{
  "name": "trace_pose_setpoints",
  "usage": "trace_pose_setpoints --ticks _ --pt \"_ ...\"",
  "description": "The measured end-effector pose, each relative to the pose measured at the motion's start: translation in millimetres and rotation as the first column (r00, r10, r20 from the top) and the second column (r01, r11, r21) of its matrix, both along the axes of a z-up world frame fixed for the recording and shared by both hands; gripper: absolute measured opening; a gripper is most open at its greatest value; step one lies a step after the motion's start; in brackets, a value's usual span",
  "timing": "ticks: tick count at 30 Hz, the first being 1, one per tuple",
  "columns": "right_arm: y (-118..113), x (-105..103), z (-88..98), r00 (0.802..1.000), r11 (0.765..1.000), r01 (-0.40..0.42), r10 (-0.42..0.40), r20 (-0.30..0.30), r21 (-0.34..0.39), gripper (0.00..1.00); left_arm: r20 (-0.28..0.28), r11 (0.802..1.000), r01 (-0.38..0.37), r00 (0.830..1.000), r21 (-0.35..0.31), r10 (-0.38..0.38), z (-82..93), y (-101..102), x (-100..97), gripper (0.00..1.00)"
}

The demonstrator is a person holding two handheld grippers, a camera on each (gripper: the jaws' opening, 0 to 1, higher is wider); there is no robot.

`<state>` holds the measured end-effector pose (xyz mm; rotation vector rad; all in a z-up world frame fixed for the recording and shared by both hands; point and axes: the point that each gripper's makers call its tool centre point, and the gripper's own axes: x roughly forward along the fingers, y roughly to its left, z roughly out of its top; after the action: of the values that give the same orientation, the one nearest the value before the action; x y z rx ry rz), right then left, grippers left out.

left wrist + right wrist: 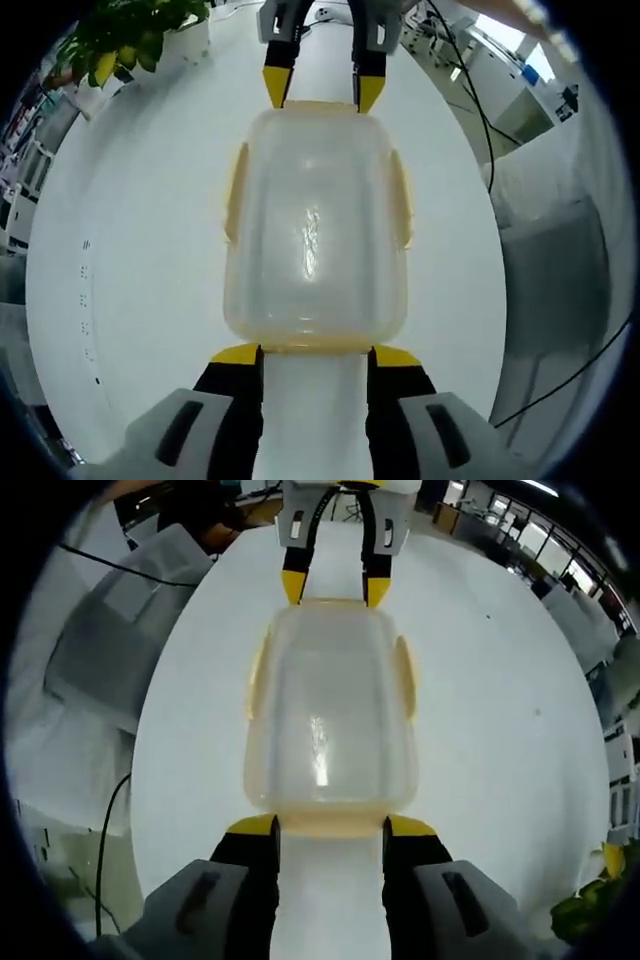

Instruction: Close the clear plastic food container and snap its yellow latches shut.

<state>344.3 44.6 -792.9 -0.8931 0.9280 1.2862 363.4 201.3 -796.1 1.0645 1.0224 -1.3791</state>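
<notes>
With both sets of tongs, left [315, 352] and right [330, 824], open and empty at opposite ends of the lidded container [316, 230] (on the tabletop [140, 260]), press each end latch squarely and simultaneously.

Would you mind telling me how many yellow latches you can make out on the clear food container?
4: one on each long side, one at the end by the left gripper, one at the end by the right gripper; the end ones are harder to make out.
</notes>
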Motion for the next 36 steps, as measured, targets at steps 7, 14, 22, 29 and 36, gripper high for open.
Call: trace_pose_setpoints --ticks 7,14,22,29,36 --pt "0 0 -0.6 1.000 1.000 -0.001 0.001 -0.009 -0.006 0.37 -0.011 1.000 0.004 1.000 0.016 -0.004 -3.2 -1 0.2 0.34" --pt "0 0 -1.6 1.000 1.000 -0.003 0.003 -0.028 0.002 0.37 -0.009 0.999 0.008 1.000 0.031 -0.008 -8.4 0 -1.1 0.36" --pt "0 -1 -1.7 1.000 1.000 -0.001 0.001 -0.031 0.011 0.37 0.002 0.999 0.010 1.000 0.042 -0.010 -11.5 2 -1.4 0.38" --pt "-1 -1 -1.8 0.999 1.000 -0.006 0.006 -0.032 0.001 0.38 -0.004 0.999 0.007 1.000 0.035 -0.007 -12.5 3 -2.1 0.39" --pt "-1 -1 -2.4 0.999 1.000 -0.002 0.002 -0.038 -0.003 0.38 -0.003 0.999 0.009 1.000 0.033 -0.009 -12.4 3 -2.0 0.39"
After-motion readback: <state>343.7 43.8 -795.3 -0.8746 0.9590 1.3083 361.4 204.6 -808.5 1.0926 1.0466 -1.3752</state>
